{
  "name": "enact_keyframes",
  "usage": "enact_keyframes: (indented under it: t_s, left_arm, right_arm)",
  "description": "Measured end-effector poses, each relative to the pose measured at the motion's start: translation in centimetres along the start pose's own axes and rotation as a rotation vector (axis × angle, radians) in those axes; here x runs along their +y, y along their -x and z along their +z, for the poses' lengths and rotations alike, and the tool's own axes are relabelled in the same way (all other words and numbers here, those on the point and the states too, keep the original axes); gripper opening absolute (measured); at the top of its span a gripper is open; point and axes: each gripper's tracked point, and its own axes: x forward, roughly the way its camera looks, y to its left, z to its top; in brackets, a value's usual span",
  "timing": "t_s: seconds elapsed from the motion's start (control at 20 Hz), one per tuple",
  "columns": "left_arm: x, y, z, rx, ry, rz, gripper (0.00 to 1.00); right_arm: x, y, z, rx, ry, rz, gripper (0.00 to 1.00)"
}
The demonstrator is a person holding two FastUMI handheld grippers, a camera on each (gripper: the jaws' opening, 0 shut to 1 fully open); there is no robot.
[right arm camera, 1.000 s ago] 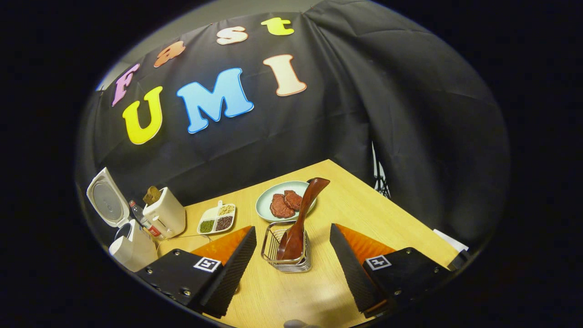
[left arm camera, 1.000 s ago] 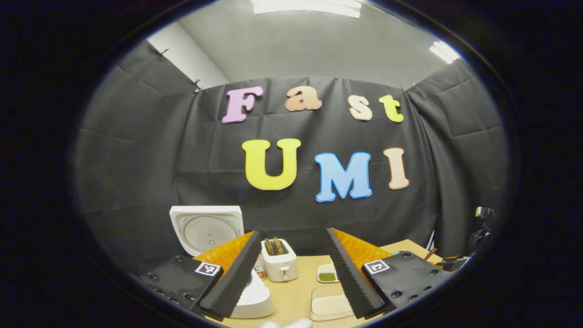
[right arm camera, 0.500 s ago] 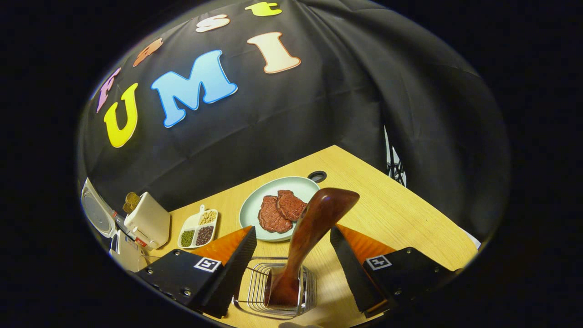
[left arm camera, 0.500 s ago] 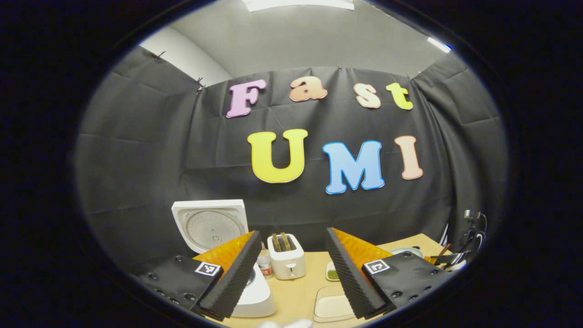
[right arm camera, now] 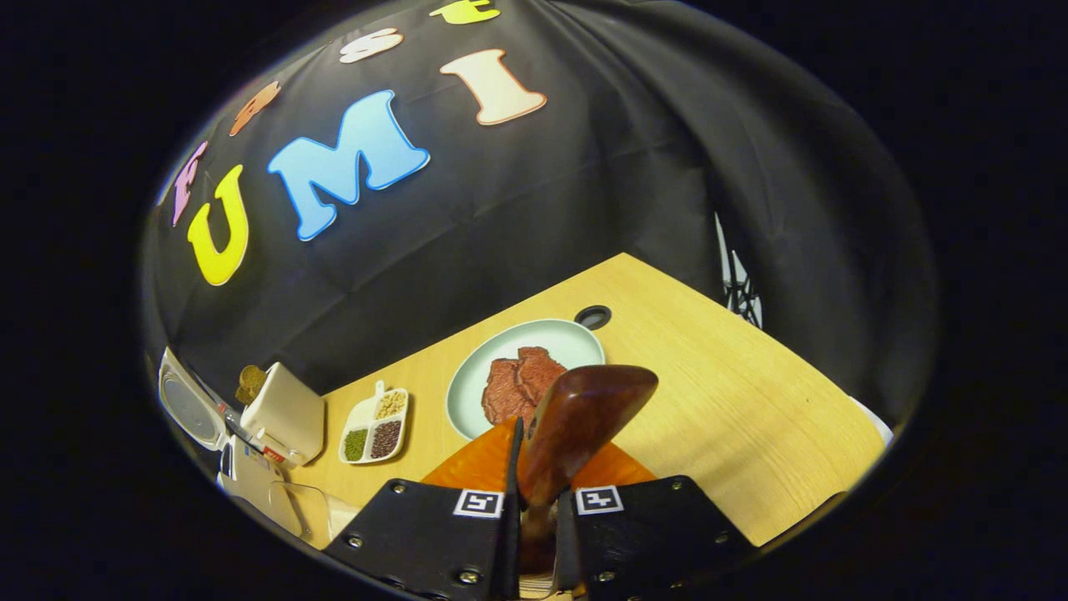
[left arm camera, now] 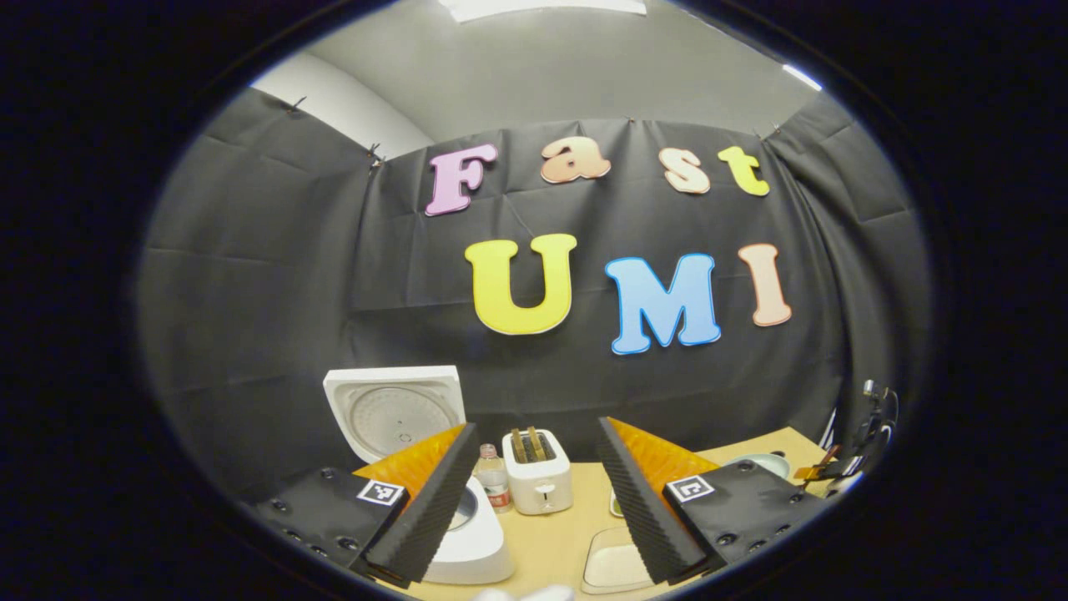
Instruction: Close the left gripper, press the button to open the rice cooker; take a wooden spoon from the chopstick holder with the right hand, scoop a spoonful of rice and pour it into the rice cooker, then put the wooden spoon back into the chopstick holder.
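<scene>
- Clamping the wooden spoon, the right gripper has both fingers pressed on the handle; the spoon's wide end sticks up past the fingertips, right gripper view.
- Chopstick holder is hidden under the right gripper's fingers; can't tell if the spoon's lower end sits inside it.
- Left gripper is held above the table with jaws spread wide and nothing between the fingers.
- Rice cooker sits at the table's left side, lid flipped up and standing upright, inner side facing the camera; the base is partly behind the near finger in the left gripper view.
- Same cooker shows at the far left edge of the right gripper view, lid up.
- White toaster with two slices in the slots stands just right of the cooker; a small bottle is between them.
- Pale green plate with two pieces of meat lies behind the spoon, near the table's back edge.
- Divided snack dish with green, dark and pale grains sits between toaster and plate.
- Clear container is near the cooker; contents unclear.
</scene>
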Motion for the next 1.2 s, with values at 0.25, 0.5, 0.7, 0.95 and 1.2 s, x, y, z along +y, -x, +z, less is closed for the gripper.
enact_keyframes:
  t_s: [0.25, 0.5, 0.7, 0.95, 1.2]
  left_arm:
    - [0.8, 0.1, 0.1, -0.007, -0.008, 0.004, 0.96]
    - [3.0, 0.2, 0.2, -0.019, -0.025, 0.023, 0.96]
    - [4.8, 1.0, -0.4, -0.020, -0.033, 0.012, 0.96]
    - [8.5, 2.1, -1.4, 0.000, -0.024, 0.031, 0.98]
    - [11.8, 2.7, -1.8, 0.008, 0.004, 0.057, 0.98]
  right_arm:
    - [0.7, 0.8, 0.7, -0.006, 0.038, -0.010, 0.18]
    - [3.6, 4.1, 5.2, -0.108, 0.199, -0.026, 0.17]
    - [7.5, 7.0, 9.7, -0.161, 0.249, -0.004, 0.17]
    - [15.6, 11.3, 13.5, -0.234, 0.314, 0.058, 0.17]
    - [24.3, 13.5, 11.5, -0.231, 0.347, 0.160, 0.17]
